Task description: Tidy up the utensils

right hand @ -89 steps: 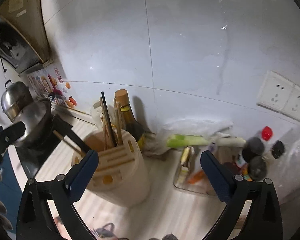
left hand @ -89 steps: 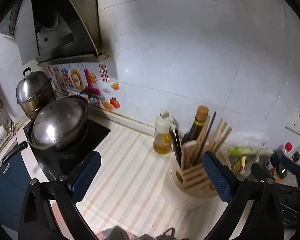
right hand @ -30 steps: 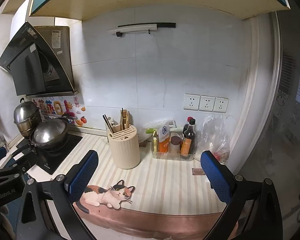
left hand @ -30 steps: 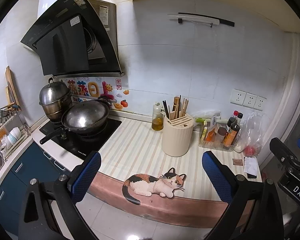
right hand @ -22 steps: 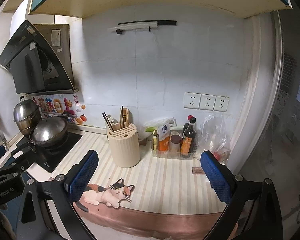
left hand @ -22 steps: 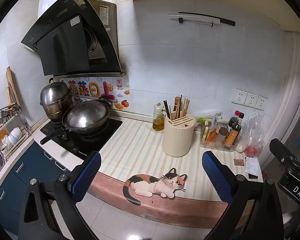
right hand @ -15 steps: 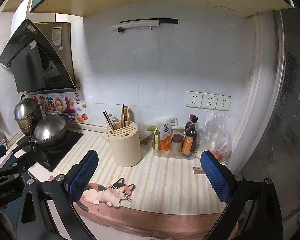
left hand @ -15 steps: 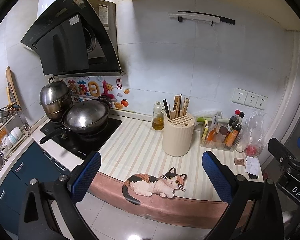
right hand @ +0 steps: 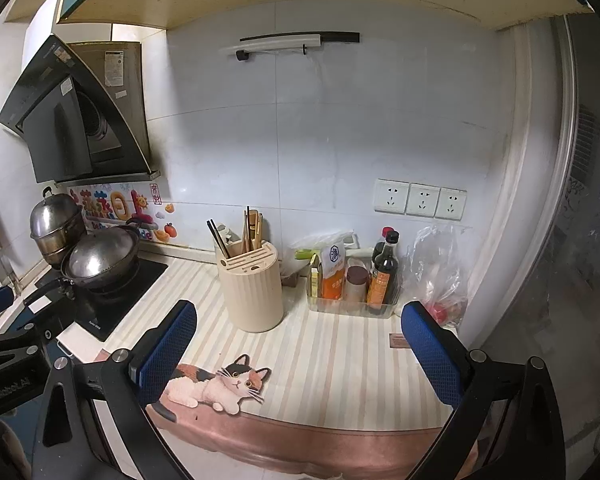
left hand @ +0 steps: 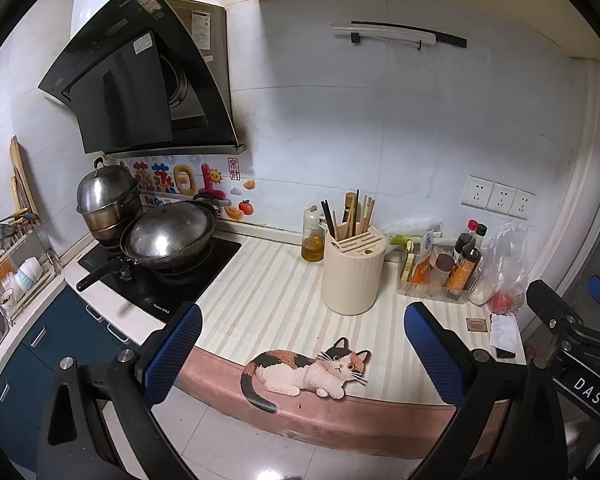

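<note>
You hold both grippers back from the counter (left hand: 276, 292), well apart from everything on it. Your left gripper (left hand: 302, 354) has its blue-padded fingers (left hand: 172, 350) spread wide with nothing between them. Your right gripper (right hand: 300, 354) is the same: fingers (right hand: 166, 352) wide apart, holding nothing.

The utensils sit in the cream holder (left hand: 354, 274), which stands upright on the striped mat (right hand: 332, 356) toward the back of the counter. Dark chopsticks (left hand: 328, 216) lean out to the left of its open section, and wooden chopsticks (left hand: 364, 214) stand beside them, nearly upright. The slotted top of the holder faces you; you cannot tell whether anything sits in the slots.

Just left of the holder, near the wall, stands an oil bottle (left hand: 313, 236). To its right, a clear tray (right hand: 350, 306) holds sauce bottles (right hand: 382, 276) and packets, with a plastic bag (right hand: 440, 276) beside it against the corner. A small brown card (right hand: 398, 340) lies on the mat in front of the tray.

On the left, a wok (left hand: 168, 236) rests on the black hob (left hand: 156, 284), with a steel pot (left hand: 106, 200) behind it under the hood (left hand: 132, 88). A cat picture (left hand: 308, 372) lies at the mat's front edge, between your left fingers in the left wrist view. Three sockets (right hand: 420, 200) sit on the wall above the tray.
</note>
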A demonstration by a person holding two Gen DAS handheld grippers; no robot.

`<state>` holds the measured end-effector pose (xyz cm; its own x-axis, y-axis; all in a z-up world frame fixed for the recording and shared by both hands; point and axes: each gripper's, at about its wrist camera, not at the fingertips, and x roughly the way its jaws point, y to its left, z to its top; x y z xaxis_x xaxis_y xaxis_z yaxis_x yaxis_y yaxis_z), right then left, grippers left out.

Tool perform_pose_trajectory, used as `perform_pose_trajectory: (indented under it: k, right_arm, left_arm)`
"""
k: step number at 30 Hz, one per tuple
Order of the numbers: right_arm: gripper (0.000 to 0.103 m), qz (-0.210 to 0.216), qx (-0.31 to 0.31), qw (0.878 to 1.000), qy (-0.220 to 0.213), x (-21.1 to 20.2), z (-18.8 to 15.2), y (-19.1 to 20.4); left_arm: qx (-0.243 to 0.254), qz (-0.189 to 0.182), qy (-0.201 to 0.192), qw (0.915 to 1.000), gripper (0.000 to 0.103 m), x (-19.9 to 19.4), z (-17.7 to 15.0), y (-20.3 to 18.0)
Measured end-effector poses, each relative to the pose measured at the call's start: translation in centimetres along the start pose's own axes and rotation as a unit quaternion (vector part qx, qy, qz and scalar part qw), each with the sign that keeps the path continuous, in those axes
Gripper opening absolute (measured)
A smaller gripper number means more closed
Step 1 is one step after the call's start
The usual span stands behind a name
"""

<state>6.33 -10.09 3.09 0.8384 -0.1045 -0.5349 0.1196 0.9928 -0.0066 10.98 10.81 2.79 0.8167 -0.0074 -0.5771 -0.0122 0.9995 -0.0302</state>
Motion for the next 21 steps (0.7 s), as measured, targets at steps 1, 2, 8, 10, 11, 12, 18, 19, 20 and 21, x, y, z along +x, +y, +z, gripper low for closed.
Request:
perform_pose_trajectory:
  k: [1,2,8,10,11,12,18,19,20,21]
  right_arm:
    - [0.103,-0.001,0.000,1.000,0.001,0.0,0.0,0.0]
    - [0.103,-0.001,0.001,1.000,0.002,0.1,0.0,0.0]
    - [0.103,-0.001,-0.001,1.000,0.009,0.7,0.0,-0.1]
    - [0.103,-0.002,-0.001,1.000,0.010,0.8,0.1,0.0]
    - [0.103,-0.001,-0.001,1.000,0.011,0.9,0.1,0.0]
    - [0.103,-0.001,-0.001,1.000,0.011,1.0,0.1,0.0]
    - [0.103,-0.002,-0.001,1.000,0.012,1.0,0.1,-0.1]
    - [0.103,-0.003,-0.002,1.000,0.012,1.1,0.1,-0.1]
    - [0.103,-0.003,-0.002,1.000,0.013,1.2,0.1,-0.2]
    - [0.103,-0.002,-0.002,1.000,0.014,1.3,0.0,-0.2]
  left_arm:
    - [-0.001,-0.001,0.000,1.0000,0.103,0.1,0.0,0.0]
    - [-0.001,-0.001,0.000,1.0000,0.103,0.1,0.0,0.0]
    - [-0.001,-0.002,0.005,1.0000,0.103,0.5,0.1,-0.4]
    - [0.001,-0.003,0.008,1.0000,0.103,0.6,0.0,-0.5]
    - [0.002,-0.003,0.010,0.9999,0.103,0.6,0.0,-0.5]
    - [0.002,-0.003,0.010,0.9999,0.103,0.7,0.0,-0.6]
    - [0.000,-0.003,0.016,0.9999,0.103,1.1,0.0,-0.8]
    - [0.001,-0.003,0.015,0.9999,0.103,1.1,0.0,-0.8]
    - [0.001,-0.002,0.015,0.9999,0.103,1.1,0.0,-0.8]
    - [0.001,-0.003,0.016,0.9999,0.103,1.1,0.0,-0.7]
